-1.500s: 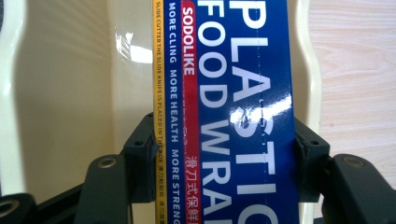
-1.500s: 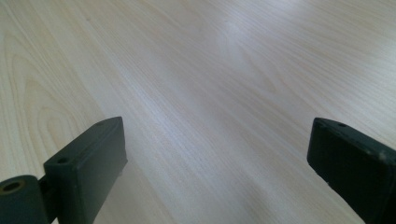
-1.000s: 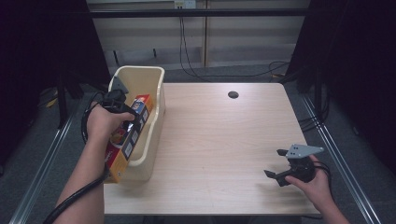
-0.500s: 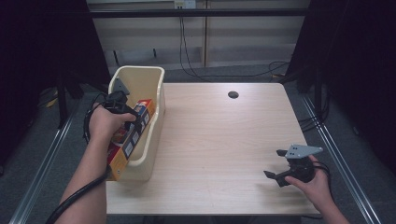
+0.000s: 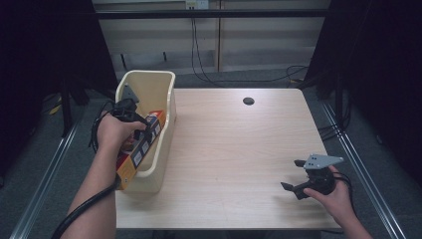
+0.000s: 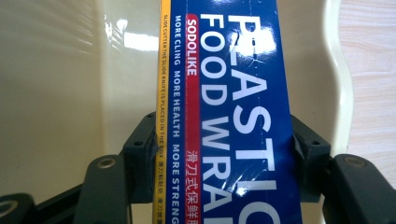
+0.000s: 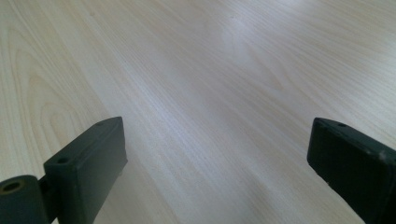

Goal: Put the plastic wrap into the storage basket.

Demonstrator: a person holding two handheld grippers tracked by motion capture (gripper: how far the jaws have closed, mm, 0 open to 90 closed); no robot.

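A long blue and orange plastic food wrap box (image 5: 142, 147) (image 6: 229, 112) lies slanted inside a cream plastic bin (image 5: 164, 94) (image 6: 60, 93) at the table's left edge. My left gripper (image 5: 130, 115) (image 6: 224, 158) is shut on the box, one jaw on each long side, and the hand covers the box's middle in the high view. The box's near end pokes over the bin's front rim. My right gripper (image 5: 298, 177) (image 7: 217, 163) rests open near the table's front right corner, with bare wood between its jaws.
The light wooden table (image 5: 234, 149) (image 7: 196, 70) has a dark cable hole (image 5: 248, 101) near its far edge. Cables hang behind the table. Metal rails run along both sides of the table on the floor.
The left hand and gripper have drawn slightly nearer along the bin with the box held. The right gripper has stayed put.
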